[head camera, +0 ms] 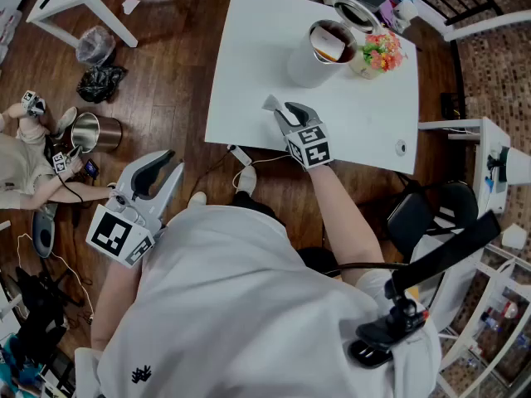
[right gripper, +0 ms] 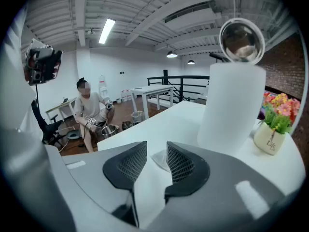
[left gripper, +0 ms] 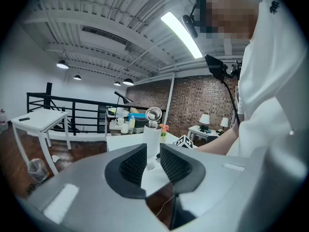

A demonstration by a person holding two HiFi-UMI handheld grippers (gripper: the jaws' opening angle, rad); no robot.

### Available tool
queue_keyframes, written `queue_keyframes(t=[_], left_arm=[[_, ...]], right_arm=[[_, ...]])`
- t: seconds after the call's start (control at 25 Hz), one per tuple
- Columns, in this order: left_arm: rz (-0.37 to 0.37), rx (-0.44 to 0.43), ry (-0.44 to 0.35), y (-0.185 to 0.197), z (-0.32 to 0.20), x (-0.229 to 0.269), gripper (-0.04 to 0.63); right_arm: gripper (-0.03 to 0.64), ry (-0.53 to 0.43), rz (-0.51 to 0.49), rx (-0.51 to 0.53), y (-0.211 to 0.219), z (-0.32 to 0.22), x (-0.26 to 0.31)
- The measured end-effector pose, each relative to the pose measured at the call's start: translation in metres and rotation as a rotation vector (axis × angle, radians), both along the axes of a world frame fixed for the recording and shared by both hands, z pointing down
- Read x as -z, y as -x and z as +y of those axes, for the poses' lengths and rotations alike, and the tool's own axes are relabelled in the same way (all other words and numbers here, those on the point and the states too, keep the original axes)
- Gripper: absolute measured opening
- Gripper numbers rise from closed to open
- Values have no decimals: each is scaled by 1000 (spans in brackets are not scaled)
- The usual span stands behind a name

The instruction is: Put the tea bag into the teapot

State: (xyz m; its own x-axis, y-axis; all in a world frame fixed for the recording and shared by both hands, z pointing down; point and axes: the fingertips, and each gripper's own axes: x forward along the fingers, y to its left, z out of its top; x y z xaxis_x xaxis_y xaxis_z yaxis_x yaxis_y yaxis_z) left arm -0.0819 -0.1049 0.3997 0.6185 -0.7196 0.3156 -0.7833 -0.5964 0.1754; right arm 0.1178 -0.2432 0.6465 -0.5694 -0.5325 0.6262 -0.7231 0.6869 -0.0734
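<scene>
White and flat, the tea bag [right gripper: 158, 158] is lying on the white table [head camera: 245, 65], near the edge closest to the person and apart from the teapot [head camera: 319, 52]. The teapot is standing further back with its lid tipped open, showing something amber inside. A small pot of flowers [head camera: 377, 55] is sitting just beside it.

The right gripper [head camera: 286, 113] is reaching low over the table with its fingers spread. In the right gripper view the tea bag is showing in the gap at their tips, partly behind one pad, and neither pad is pressing on it. The left gripper [head camera: 163, 171] is hanging off to the side over the wooden floor, its fingers also spread, with nothing between them. It is taking no part in the work.

This is looking like the approach to the pick: nothing is lifted yet and the teapot is waiting, so the task is only beginning. The next move is asking for the right gripper to settle so that the pads straddle the thin sachet, then to close on it. Because the bag is lying so flat, the pads are likely needing to come right down to the tabletop or catch a raised edge. After that comes a lift and a carry over the open mouth.
</scene>
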Motion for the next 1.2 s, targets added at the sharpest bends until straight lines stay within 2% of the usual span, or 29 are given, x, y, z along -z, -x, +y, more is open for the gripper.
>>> queue_keyframes(t=[0.28, 0.48, 0.68, 0.92, 1.2], left_arm=[[-17, 90, 17, 15, -6, -3, 60], [-23, 113, 26, 19, -9, -4, 60], [-23, 102, 17, 17, -16, -5, 60], [-6, 76, 4, 17, -21, -3, 60], [24, 4, -16, 3, -30, -6, 60]], right_arm=[[114, 50, 82, 23, 1, -22, -51], [91, 56, 98, 27, 4, -26, -61], [21, 49, 105, 5, 1, -29, -61], [12, 42, 106, -8, -6, -23, -44], [11, 27, 93, -44, -20, -15, -2]])
